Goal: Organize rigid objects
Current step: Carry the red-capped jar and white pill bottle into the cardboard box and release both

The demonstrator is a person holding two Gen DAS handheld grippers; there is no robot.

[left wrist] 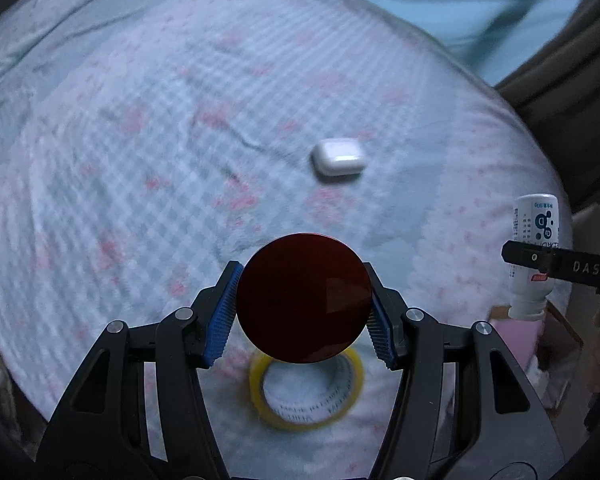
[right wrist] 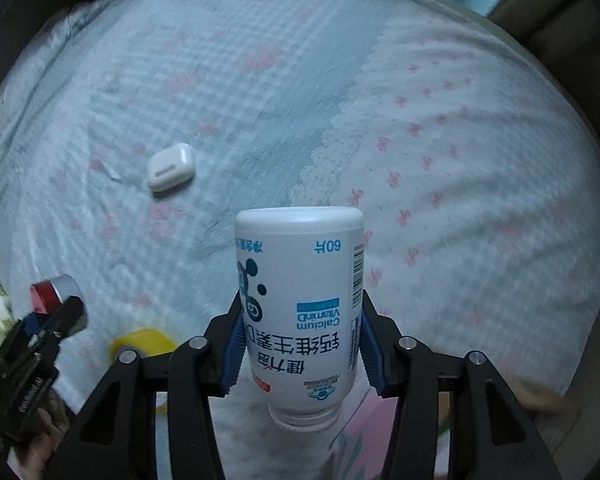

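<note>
My left gripper (left wrist: 303,312) is shut on a dark red round tin (left wrist: 303,298) and holds it above the bed. It also shows at the left of the right wrist view, with the tin (right wrist: 46,292) in its tips. My right gripper (right wrist: 300,344) is shut on a white calcium bottle (right wrist: 300,304) held upside down, cap end toward the camera. The bottle also shows at the right edge of the left wrist view (left wrist: 534,248). A white earbuds case (left wrist: 338,157) lies on the bed ahead, also in the right wrist view (right wrist: 171,166). A yellow tape roll (left wrist: 306,394) lies under the tin.
The bed is covered by a light blue checked blanket (left wrist: 160,120) with pink marks. A pink item (left wrist: 516,332) and cardboard box sit beyond the bed's right edge. The tape roll also shows in the right wrist view (right wrist: 144,342).
</note>
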